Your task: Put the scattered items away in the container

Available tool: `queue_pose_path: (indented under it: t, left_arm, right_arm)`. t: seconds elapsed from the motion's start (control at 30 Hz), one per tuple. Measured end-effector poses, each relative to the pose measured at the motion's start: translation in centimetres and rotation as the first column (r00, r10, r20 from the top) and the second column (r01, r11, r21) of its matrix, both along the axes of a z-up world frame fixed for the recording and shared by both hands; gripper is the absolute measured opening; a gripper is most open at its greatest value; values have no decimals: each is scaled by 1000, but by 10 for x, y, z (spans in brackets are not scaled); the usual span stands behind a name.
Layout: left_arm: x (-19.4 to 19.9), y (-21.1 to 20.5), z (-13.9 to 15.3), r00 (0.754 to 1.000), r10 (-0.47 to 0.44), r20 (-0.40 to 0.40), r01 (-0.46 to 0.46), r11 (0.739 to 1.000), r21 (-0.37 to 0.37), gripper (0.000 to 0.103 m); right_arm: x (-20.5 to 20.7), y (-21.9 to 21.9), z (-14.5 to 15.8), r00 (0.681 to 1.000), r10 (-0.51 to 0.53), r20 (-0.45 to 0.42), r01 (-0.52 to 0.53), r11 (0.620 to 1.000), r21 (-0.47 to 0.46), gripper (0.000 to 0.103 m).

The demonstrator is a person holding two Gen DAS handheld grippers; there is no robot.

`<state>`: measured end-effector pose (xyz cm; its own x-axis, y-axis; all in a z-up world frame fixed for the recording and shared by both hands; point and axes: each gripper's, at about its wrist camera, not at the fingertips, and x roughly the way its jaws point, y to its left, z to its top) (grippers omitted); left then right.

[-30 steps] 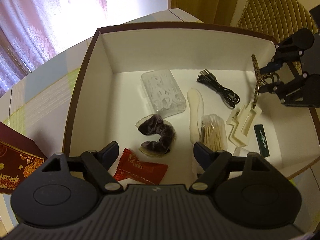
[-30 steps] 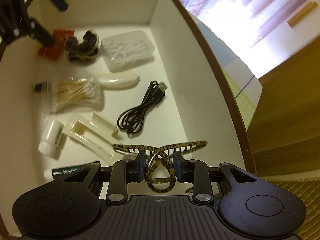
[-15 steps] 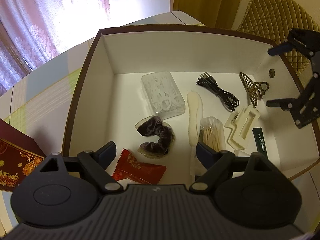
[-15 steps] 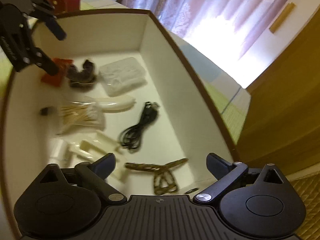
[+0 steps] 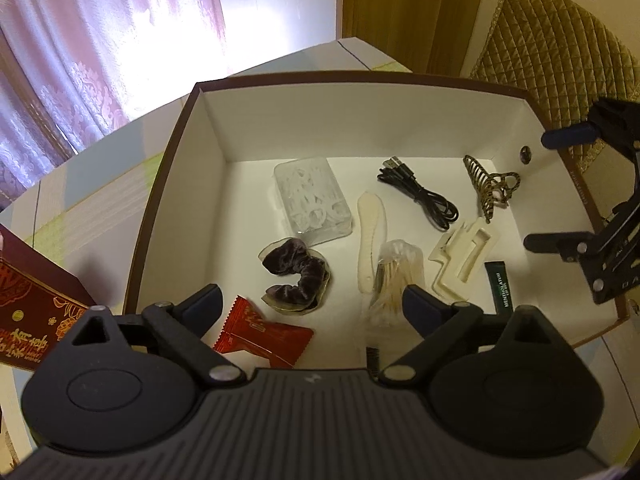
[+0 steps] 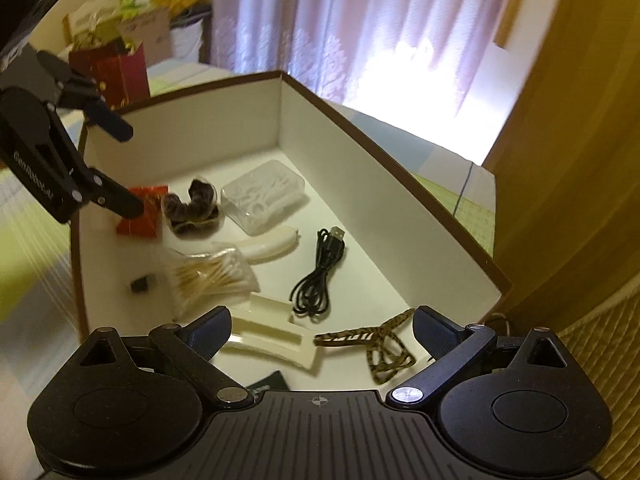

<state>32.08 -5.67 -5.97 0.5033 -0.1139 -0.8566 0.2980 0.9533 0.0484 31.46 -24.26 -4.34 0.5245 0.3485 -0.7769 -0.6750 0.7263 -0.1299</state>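
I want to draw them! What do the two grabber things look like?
Both are black. The left gripper and right gripper have dark blue finger pads, silver screws, round discs, triangle holes and a ribbed grey body. White lettering marks one side.

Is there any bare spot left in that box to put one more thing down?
Yes. The box floor is bare along its left wall, beside the clear case and scrunchie, and along the back wall. The right half is crowded: cable, hair claw, cotton swabs, white tray.
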Motion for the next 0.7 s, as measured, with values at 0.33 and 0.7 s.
queue_pose_path:
  t: [0.33, 0.7]
  left_arm:
    - [-23, -18, 26, 995, -14, 103, 10, 999, 45, 99]
    - [-61, -37, 51, 972, 34, 234, -60, 993, 105, 102]
  right_arm:
    - [-29, -9, 8, 991, -136, -16, 136, 982, 128, 102]
    - [-72, -15, 28, 967, -254, 0, 245, 935, 257, 102]
